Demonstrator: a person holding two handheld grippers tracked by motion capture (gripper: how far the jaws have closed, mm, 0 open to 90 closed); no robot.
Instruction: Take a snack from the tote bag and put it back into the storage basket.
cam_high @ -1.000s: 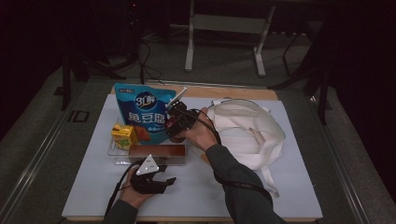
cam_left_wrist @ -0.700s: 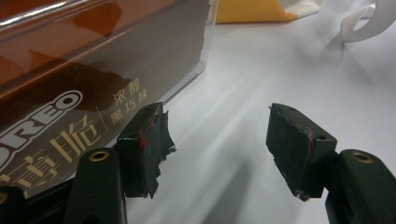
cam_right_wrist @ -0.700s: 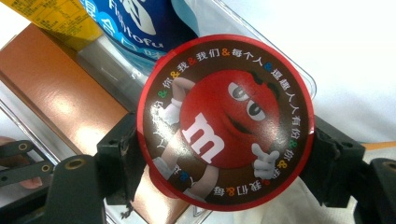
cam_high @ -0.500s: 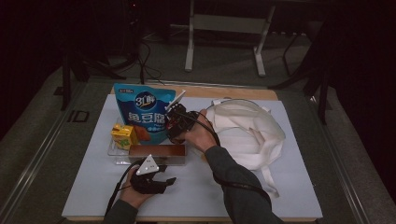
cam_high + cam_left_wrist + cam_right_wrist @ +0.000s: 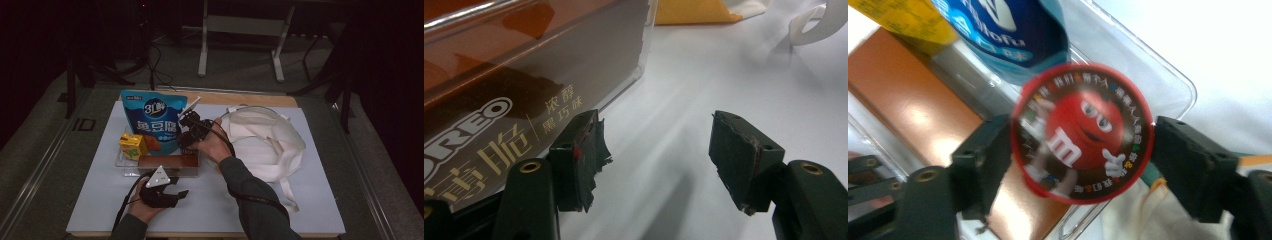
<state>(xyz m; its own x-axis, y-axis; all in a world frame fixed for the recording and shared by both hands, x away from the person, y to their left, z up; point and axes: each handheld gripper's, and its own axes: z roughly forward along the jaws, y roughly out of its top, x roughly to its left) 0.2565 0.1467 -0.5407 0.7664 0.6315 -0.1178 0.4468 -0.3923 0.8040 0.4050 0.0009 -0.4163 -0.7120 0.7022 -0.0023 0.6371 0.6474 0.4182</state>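
Observation:
My right gripper [image 5: 1080, 150] is shut on a round red M&M's tub [image 5: 1083, 145], held by its sides over a clear plastic tray [image 5: 1168, 65]. In the high view the right gripper [image 5: 187, 131] hovers at the tray's right end, beside the blue snack bag [image 5: 152, 120]. My left gripper [image 5: 654, 135] stands open with nothing between its jaws, low over the white table cover, just right of the brown Oreo box [image 5: 499, 75]. From above, the left gripper [image 5: 176, 193] rests near the table's front edge, in front of that box [image 5: 167, 162].
A yellow juice carton [image 5: 131, 145] stands at the tray's left end. A white cloth bag [image 5: 265, 142] with long straps lies on the right half of the white cover [image 5: 100, 200]. Dark floor and a metal stand lie beyond the table.

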